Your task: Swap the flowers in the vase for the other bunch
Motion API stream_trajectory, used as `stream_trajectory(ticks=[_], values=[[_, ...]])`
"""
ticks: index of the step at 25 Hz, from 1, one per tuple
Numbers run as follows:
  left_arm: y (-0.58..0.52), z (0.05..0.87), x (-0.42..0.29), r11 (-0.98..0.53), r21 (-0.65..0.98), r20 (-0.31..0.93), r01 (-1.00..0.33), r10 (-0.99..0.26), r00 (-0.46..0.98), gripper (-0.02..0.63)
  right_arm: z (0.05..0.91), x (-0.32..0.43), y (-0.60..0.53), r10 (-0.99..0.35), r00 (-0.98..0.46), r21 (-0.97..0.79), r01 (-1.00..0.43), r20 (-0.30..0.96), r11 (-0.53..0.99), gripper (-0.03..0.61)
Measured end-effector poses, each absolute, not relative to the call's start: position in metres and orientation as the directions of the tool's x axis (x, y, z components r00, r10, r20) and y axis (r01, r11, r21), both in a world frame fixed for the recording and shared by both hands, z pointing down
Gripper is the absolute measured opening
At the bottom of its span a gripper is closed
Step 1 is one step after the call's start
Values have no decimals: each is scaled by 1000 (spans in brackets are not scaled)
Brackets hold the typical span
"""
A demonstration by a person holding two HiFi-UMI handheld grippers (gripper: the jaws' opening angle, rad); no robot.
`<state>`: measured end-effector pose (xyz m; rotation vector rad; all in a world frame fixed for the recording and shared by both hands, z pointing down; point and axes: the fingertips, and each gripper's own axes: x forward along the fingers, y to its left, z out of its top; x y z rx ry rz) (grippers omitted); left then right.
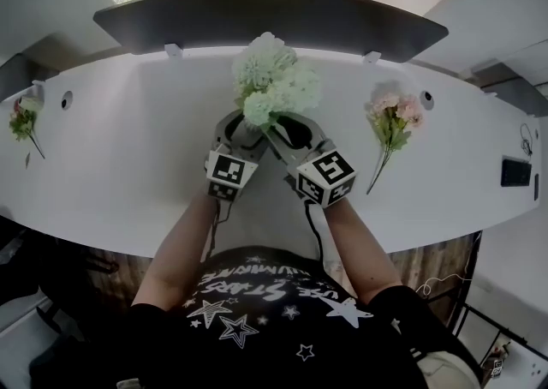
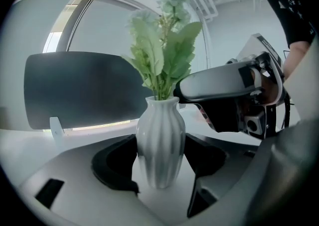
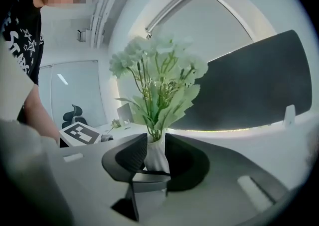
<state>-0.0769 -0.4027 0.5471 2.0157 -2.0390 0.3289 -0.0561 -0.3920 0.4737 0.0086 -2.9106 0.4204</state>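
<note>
1. At the bottom of the head view, a person in a dark shirt printed with stars reaches 2 bare forearms forward over the near edge of the white surface [image 1: 137, 147].
2. Each hand carries a gripper topped by a marker cube. The 2 cubes sit side by side just below the frame's centre.
3. The left gripper [image 2: 159, 165] has its claw round the belly of the vase [image 2: 160, 140]. The 2 dark pads press against either side of the ribbed white body, so the claw grips it.
4. The right gripper [image 3: 155, 145] comes in higher, from the right of the head view. Its claw is drawn in tight on the stems just above the vase's rim, holding the white-green bunch [image 1: 274, 83].
5. The vase stands upright on the surface at the centre of the head view, between the 2 grippers. The bunch's pale heads spread above it and hide it from that view.
6. The pink bunch [image 1: 392, 117] lies flat on the surface at centre right, well apart from the vase, with its stems pointing toward the near edge.
7. A smaller sprig [image 1: 24, 117] lies at the far left edge, and a black device [image 1: 515, 171] at the far right.
8. A dark curved panel [image 1: 265, 19] runs along the far side of the surface at the top of the frame, with a window above it.
</note>
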Motion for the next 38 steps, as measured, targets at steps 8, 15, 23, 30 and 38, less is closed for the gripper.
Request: stream_trajectory(ticks=[8,15,23,30,38], values=[[-400,547,-74,-24,13,356,-1000,-934,27,304,474,-34,-393,-36,-977,-290,-98,213,952,109],[-395,544,-76,-42,17,371,-999,-928,45,305,474,-11,-385,-89,-970,-301,-156,225,941,109],[-363,522,-72,-62,32,337,-998,-939,69,310,462,-5,-365,-153,-965,-284,-212,215,935,107],[-309,501,-71,-142,41,312,-989,-939,148,308,451,-6,-336,-285,-939,-271,-330,194,904,30],[-236,477,-107,-132,84,232,-988,-961,148,64,443,-29,-276,-338,-922,-272,-380,189,884,3]])
